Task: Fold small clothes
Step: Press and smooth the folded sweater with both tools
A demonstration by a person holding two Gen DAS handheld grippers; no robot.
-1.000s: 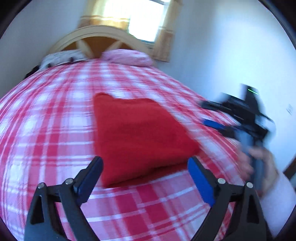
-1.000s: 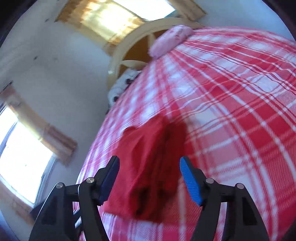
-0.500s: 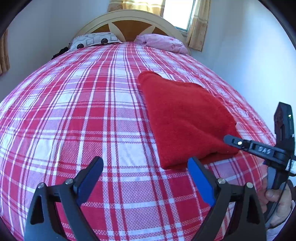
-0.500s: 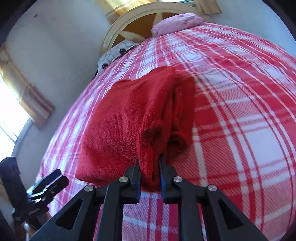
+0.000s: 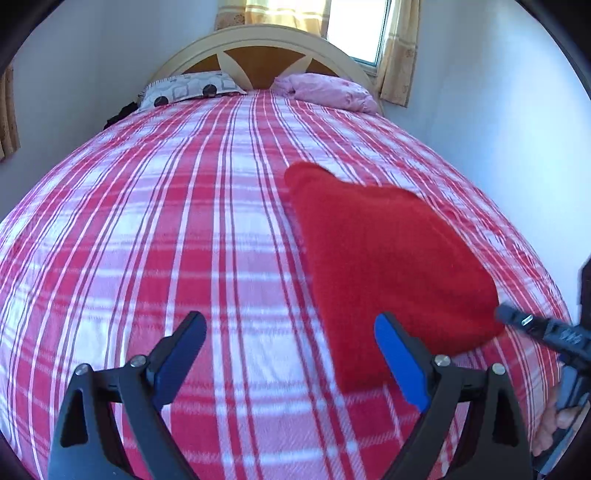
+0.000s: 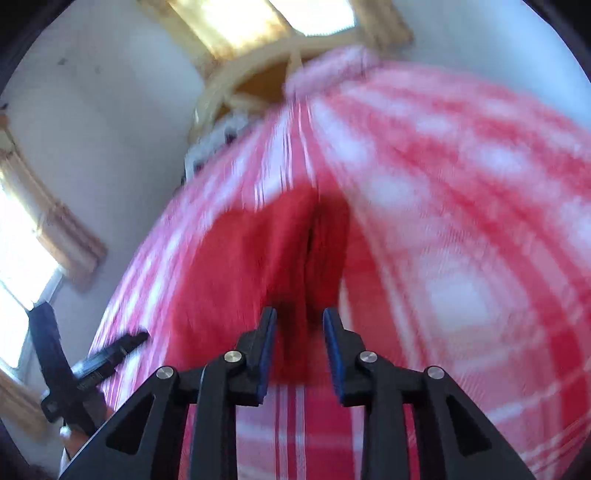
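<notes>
A folded red knit garment [image 5: 388,258] lies on the right part of the red and white plaid bed [image 5: 166,240]. My left gripper [image 5: 291,354] is open and empty, low over the bedspread just left of the garment's near corner. The right wrist view is blurred by motion. There my right gripper [image 6: 299,332] has its jaws a little apart at the near edge of the garment [image 6: 258,266], which is bunched into a fold. I cannot tell whether the pads still touch the cloth. The right gripper also shows at the right edge of the left wrist view [image 5: 517,319].
A patterned pillow [image 5: 192,86] and a pink pillow [image 5: 325,90] lie by the wooden headboard [image 5: 266,48]. A white wall [image 5: 498,129] runs close along the bed's right side. A curtained window [image 5: 354,29] is behind the headboard.
My right gripper was shut on the garment's near edge half a second ago; its jaws are now partly apart and it is moving. The left gripper has barely moved and stays open.
</notes>
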